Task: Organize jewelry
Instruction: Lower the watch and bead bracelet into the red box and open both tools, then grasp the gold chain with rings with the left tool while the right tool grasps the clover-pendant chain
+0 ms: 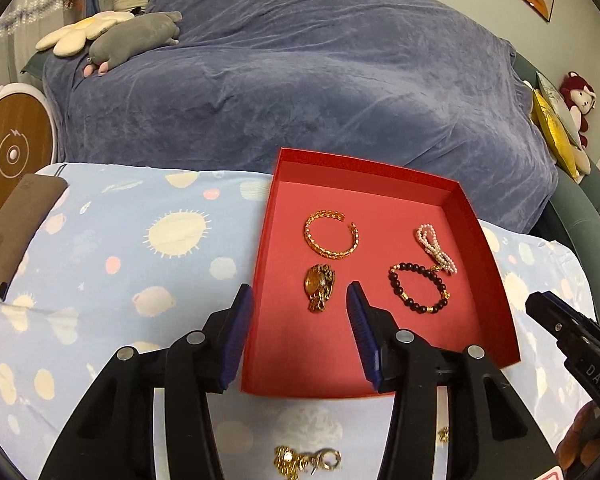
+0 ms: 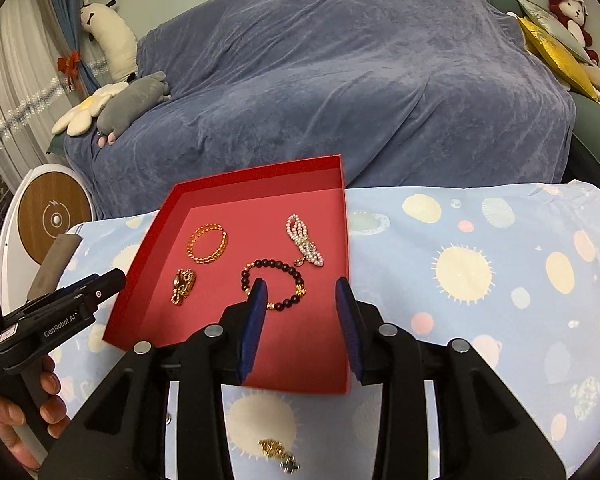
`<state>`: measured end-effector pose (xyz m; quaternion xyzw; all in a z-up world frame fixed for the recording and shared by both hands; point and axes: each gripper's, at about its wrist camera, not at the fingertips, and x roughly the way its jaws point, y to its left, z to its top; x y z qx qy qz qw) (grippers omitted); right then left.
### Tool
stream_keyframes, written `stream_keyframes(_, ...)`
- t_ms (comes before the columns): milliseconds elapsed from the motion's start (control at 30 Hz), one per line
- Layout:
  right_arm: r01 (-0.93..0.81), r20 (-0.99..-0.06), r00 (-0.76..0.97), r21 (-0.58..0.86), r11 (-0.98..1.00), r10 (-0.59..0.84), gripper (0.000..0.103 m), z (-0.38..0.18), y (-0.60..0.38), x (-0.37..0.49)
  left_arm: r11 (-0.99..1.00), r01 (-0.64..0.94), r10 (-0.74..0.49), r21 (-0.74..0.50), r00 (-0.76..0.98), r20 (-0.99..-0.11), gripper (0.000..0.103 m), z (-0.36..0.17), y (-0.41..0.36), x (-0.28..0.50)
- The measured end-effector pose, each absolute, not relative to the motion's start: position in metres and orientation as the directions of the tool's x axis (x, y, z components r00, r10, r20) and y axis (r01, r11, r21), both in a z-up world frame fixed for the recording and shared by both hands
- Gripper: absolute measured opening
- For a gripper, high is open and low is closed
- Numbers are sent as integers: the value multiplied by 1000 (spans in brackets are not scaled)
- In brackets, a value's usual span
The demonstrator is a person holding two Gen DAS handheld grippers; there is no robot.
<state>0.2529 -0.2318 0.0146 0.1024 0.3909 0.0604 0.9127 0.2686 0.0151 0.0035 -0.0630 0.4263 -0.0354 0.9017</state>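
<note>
A red tray (image 1: 496, 264) (image 2: 148, 256) lies on the table. It holds a gold open bangle (image 1: 330, 235) (image 2: 207, 243), a gold watch (image 1: 319, 287) (image 2: 183, 285), a dark bead bracelet (image 1: 418, 287) (image 2: 274, 282) and a pearl bracelet (image 1: 436, 248) (image 2: 304, 246). My left gripper (image 1: 300, 300) is open and empty above the tray's near left part, close to the watch. My right gripper (image 2: 300, 292) is open and empty above the tray's near right part. A gold chain piece (image 1: 306, 460) (image 2: 278, 452) lies on the cloth in front of the tray, under the grippers.
The table wears a light blue cloth with pale dots (image 1: 140, 260) (image 2: 480, 272). A sofa under a blue-grey throw (image 1: 300, 80) (image 2: 340, 80) stands behind, with plush toys. A brown flat object (image 1: 16, 232) lies at the table's left edge. A round white device (image 2: 56, 216) stands left.
</note>
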Motion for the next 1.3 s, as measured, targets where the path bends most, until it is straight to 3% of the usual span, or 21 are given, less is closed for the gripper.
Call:
stream_keyframes(133, -27, -694, 693, 245, 969, 195, 37, 19, -236, 215, 992, 4, -101, -130, 647, -755, 52, 12, 22, 234)
stream_keyframes(500, -13, -744, 629, 279, 960, 225, 38, -6, -235, 145, 992, 14, -112, -129, 595, -796, 52, -20, 34, 157)
stream_keyframes(767, -71, -776, 591, 224, 972, 222, 38, -23, -219, 145, 993, 86, -113, -77, 565, -817, 52, -44, 18, 146)
stream_keyframes(1300, -119, -819, 535, 169, 978, 207, 37, -65, -192, 185, 987, 96, -161, -131, 515, -842, 52, -53, 20, 148)
